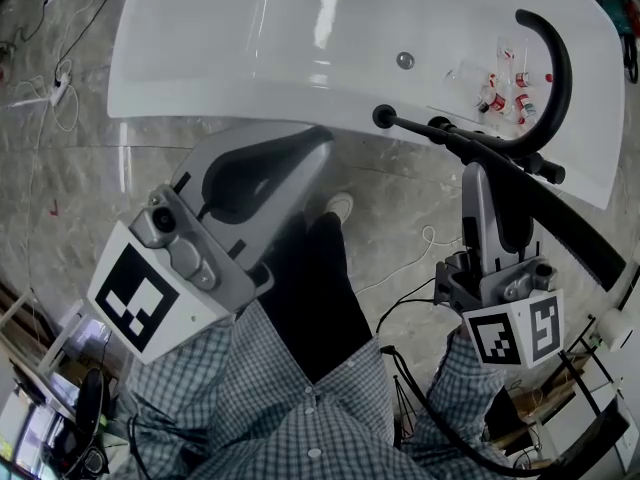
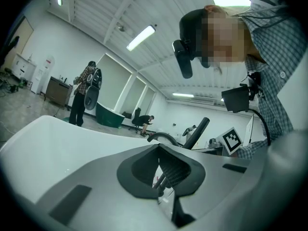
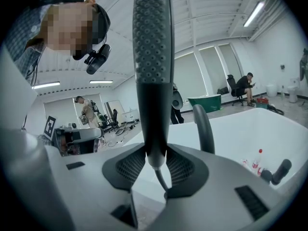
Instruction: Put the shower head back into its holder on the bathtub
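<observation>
Head view: curved spout [image 1: 561, 63] and small bottles [image 1: 506, 92] sit ahead of the right gripper [image 3: 155, 163], which clenches the shower head [image 3: 153, 71], long axis rising above its jaws; left gripper [image 2: 162, 170] released.

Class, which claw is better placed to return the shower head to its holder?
The right. The right claw is shut on the shower head, near the faucet on the bathtub; the left claw is open and empty.
</observation>
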Tool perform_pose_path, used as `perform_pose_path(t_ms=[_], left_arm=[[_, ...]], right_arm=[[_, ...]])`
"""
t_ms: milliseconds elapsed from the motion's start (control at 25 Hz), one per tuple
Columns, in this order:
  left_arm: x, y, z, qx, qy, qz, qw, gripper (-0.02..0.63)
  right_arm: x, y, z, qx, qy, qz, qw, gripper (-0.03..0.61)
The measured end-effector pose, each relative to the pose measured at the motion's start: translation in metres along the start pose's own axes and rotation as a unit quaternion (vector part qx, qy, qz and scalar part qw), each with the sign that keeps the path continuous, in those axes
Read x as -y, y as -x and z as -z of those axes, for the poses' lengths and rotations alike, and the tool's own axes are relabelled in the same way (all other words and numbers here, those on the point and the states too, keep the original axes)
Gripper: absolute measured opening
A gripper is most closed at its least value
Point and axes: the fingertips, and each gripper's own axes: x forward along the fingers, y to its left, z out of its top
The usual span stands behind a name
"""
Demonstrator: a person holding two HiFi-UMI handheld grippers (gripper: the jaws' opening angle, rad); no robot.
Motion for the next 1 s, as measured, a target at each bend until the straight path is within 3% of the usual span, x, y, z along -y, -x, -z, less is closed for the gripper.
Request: perform_pose_path(t_ms=[1000], left_arm=[[-0.024, -0.017, 0.049, -0.033, 0.028, 0.005, 0.9990, 0.008]], right_arm=[[0.013, -0.039, 0.047, -0.040, -0.010, -0.015, 0.999, 0.133]])
